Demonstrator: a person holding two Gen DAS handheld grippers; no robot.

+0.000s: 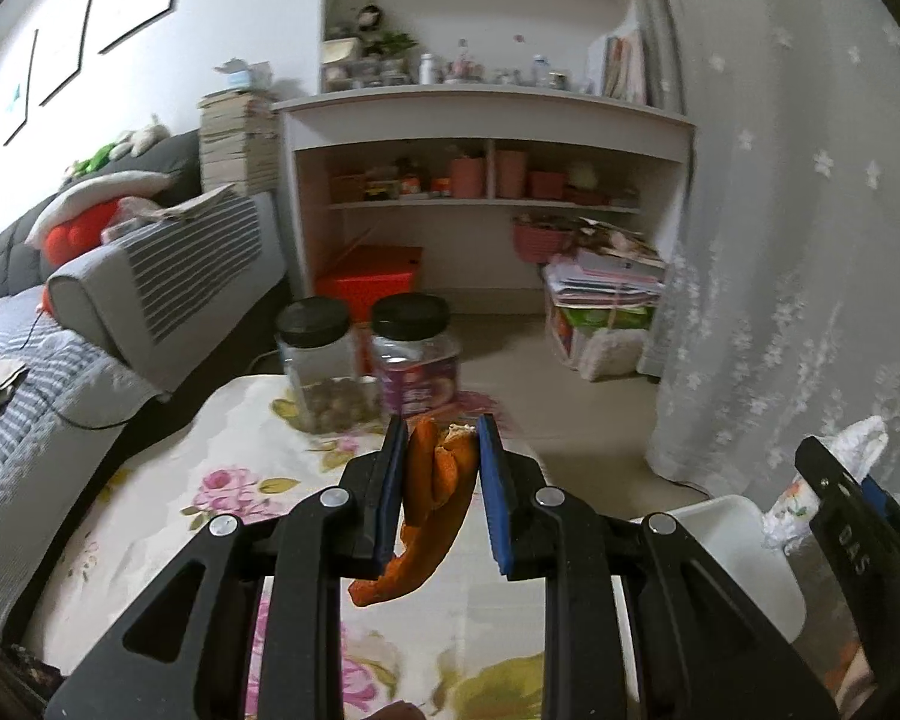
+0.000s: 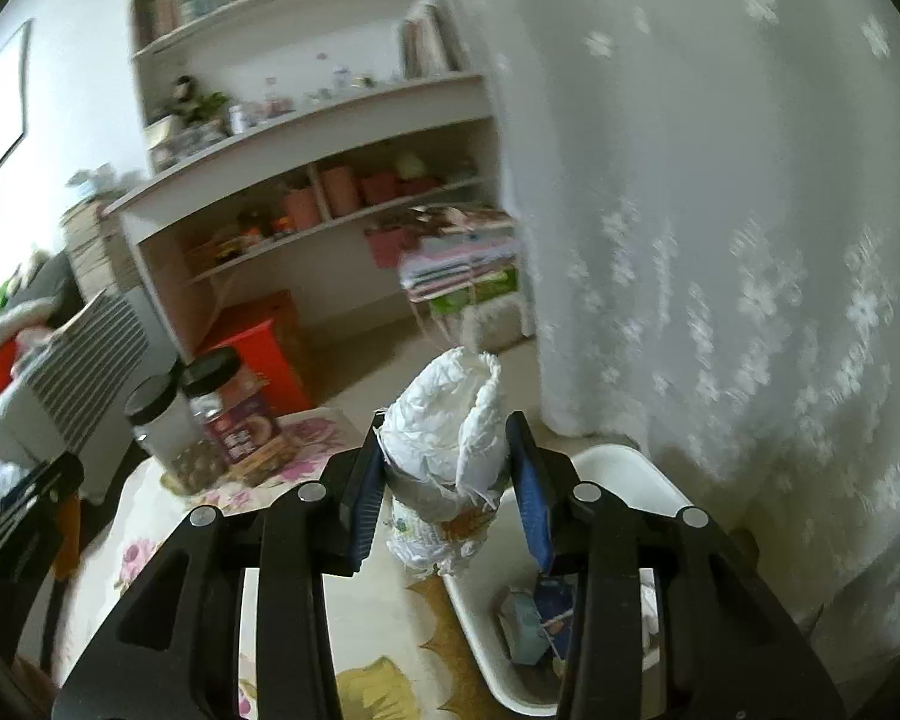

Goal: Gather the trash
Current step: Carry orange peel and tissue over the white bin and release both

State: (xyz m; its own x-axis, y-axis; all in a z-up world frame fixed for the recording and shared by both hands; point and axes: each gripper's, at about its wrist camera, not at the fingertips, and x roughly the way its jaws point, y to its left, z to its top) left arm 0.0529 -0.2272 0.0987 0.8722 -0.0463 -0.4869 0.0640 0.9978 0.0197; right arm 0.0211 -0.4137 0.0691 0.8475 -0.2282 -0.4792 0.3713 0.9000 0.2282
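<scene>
My left gripper is shut on a strip of orange peel and holds it above the floral tablecloth; the peel hangs down between the blue pads. My right gripper is shut on a crumpled white paper wad, held over the near-left rim of a white bin. The bin holds a small blue carton. In the left wrist view the right gripper with its paper wad shows at the right edge, above the white bin.
Two black-lidded clear jars stand at the table's far edge. A grey sofa lies to the left, a white shelf unit is behind, and a flowered curtain hangs on the right.
</scene>
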